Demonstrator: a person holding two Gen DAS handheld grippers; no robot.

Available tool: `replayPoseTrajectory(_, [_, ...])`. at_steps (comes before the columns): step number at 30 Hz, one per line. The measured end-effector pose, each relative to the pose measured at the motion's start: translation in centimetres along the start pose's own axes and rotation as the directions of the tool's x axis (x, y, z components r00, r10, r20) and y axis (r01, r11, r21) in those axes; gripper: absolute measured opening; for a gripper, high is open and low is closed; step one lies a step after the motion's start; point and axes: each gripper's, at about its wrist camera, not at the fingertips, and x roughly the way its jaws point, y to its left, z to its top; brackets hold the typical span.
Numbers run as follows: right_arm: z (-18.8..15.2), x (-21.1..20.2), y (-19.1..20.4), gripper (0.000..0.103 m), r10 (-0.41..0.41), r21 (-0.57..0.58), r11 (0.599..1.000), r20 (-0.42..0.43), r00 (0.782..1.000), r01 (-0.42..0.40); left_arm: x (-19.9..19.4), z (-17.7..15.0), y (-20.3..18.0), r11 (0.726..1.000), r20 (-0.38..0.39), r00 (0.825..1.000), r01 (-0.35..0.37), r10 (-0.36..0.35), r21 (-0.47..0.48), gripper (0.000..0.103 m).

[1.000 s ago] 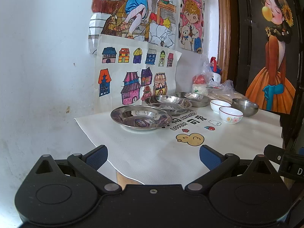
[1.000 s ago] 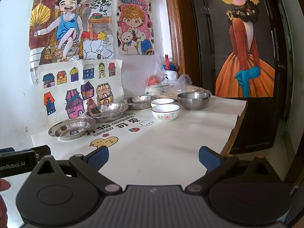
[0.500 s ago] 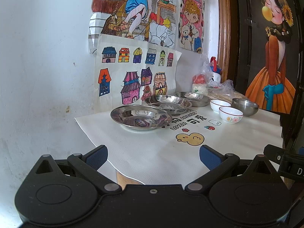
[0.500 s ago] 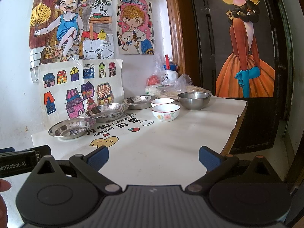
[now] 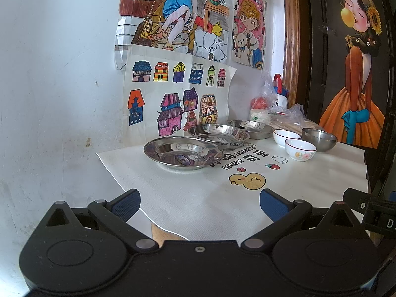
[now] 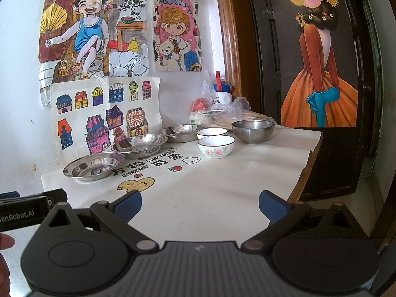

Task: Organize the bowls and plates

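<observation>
Both grippers, left [image 5: 200, 204] and right [image 6: 200, 204], gape wide, empty, above the mat [image 6: 222, 185]. Three steel plates [image 6: 94, 165], three bowls [image 6: 216, 146] sit apart beyond.

It was a lived-in home. Hand-coloured children's drawings [image 6: 99, 27] were taped to a scuffed white wall [image 5: 54, 86], a dark wooden door [image 6: 309, 86] carried a painted poster, and the worktop [image 6: 222, 198] held steel plates [image 5: 183, 152], small bowls [image 6: 216, 146] and bagged food [image 6: 222, 113].
</observation>
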Motion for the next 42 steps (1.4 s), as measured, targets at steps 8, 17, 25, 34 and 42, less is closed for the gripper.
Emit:
replayPoseTrajectory(8, [0.0,0.0,0.1,0.103,0.0,-0.001,1.0,0.001,1.0,0.0,0.0,0.0,0.0,1.0,0.0,1.0,0.0,0.0,0.0,0.102])
replayPoseTrajectory(17, [0.0,-0.1,0.1,0.103,0.0,-0.002,1.0,0.0,1.0,0.0,0.0,0.0,0.0,1.0,0.0,1.0,0.0,0.0,0.0,0.102])
replayPoseTrajectory(25, [0.0,0.2,-0.1,0.103,0.0,-0.003,1.0,0.0,1.0,0.0,0.0,0.0,0.0,1.0,0.0,1.0,0.001,-0.001,0.0,0.102])
replayPoseTrajectory(34, [0.1,0.0,0.2,0.103,0.001,-0.005,1.0,-0.001,1.0,-0.001,0.0,0.0,0.0,1.0,-0.001,1.0,0.0,0.0,0.0,0.102])
replayPoseTrajectory(42, [1.4,0.3,0.2,0.103,0.012,-0.04,0.999,0.028,1.0,-0.011,0.4,0.1,-0.3,1.0,0.0,1.0,0.022,-0.023,0.02,0.102])
